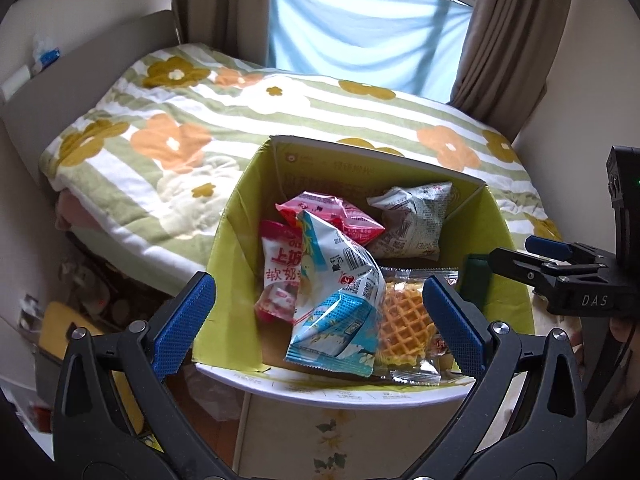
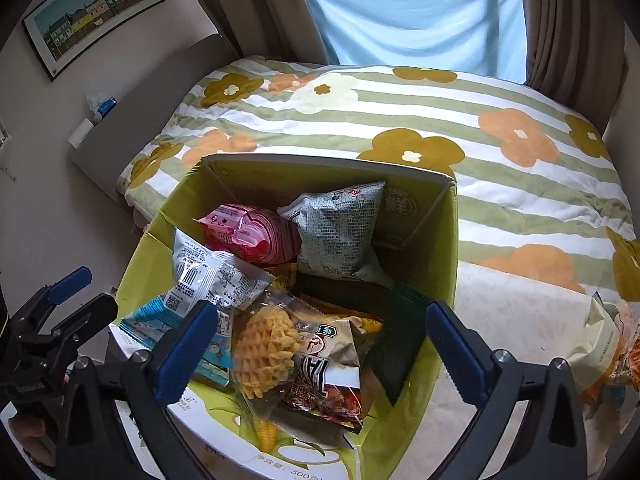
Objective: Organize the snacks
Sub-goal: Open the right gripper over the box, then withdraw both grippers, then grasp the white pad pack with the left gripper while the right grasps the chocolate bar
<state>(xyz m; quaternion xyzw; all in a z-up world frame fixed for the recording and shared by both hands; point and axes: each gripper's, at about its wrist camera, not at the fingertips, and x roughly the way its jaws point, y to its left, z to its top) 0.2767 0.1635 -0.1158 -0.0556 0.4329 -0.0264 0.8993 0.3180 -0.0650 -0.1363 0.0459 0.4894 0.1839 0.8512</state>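
An open yellow-green cardboard box stands against the bed and holds several snack packets. My left gripper hangs open above its near side, over a blue-and-white packet and a clear waffle packet; nothing is pinched. A pink packet, a red-pink one and a grey printed one lie further in. My right gripper is also open above the box, over the waffle packet and a brown packet, gripping nothing. A dark green packet leans on the right wall.
A bed with a striped flower blanket lies behind the box. More snack packets sit on the surface to the right. Curtains and a window stand at the back, a headboard shelf to the left. Clutter lies on the floor at left.
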